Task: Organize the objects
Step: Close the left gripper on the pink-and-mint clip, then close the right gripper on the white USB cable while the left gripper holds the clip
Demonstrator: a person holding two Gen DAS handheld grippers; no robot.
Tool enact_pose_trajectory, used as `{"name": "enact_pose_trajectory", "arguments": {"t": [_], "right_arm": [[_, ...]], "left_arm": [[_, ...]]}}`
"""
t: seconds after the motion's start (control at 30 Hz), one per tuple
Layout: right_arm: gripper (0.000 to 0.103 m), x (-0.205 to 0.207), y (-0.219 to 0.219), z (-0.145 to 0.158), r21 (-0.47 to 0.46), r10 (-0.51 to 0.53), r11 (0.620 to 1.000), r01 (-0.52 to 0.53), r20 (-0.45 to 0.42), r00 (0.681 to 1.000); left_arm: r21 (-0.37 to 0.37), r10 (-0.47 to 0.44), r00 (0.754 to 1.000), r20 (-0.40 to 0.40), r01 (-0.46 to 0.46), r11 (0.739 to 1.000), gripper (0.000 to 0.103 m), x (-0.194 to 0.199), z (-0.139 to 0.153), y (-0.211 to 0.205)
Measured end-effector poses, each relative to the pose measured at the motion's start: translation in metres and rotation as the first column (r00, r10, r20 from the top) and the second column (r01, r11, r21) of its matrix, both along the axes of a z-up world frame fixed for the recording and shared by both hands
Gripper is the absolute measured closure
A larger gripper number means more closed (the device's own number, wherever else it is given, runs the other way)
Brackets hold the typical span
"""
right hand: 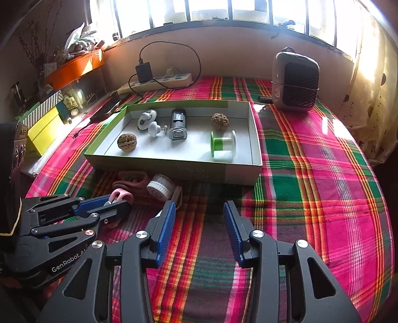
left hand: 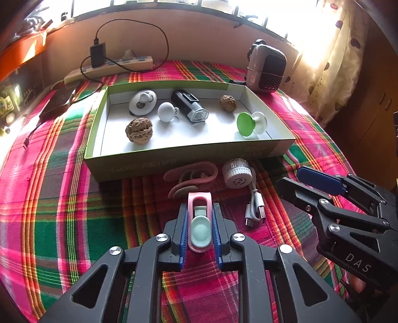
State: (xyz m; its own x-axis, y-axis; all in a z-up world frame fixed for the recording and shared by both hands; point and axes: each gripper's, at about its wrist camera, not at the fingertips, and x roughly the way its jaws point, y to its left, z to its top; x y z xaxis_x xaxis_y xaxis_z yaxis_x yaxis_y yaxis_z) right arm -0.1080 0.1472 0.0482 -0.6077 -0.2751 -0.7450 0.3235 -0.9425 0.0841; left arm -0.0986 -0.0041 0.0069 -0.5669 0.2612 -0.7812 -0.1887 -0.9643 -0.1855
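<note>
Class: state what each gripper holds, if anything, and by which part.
The left gripper clamps the pink and mint clip across its long sides, near the mint end. The right gripper is open, holding nothing.

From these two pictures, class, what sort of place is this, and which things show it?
Probably a lived-in room at home: a plaid cloth covers the table by a window, with a power strip and small heater along the wall.
</note>
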Motion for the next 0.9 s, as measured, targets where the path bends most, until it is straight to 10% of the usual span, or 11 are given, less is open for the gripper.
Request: {"name": "enact_pose_trajectory", "arguments": {"t": [0.9], "right_arm": [[0.061, -0.005, -0.031, -0.022, 0.085, 0.031, 0.996, -0.035, 0.052, 0.998]], "left_arm": [[0.015, 0.042, 0.999, 0.001, -0.042, 0.999, 0.087, 0.009, -0.001, -0.016]]}}
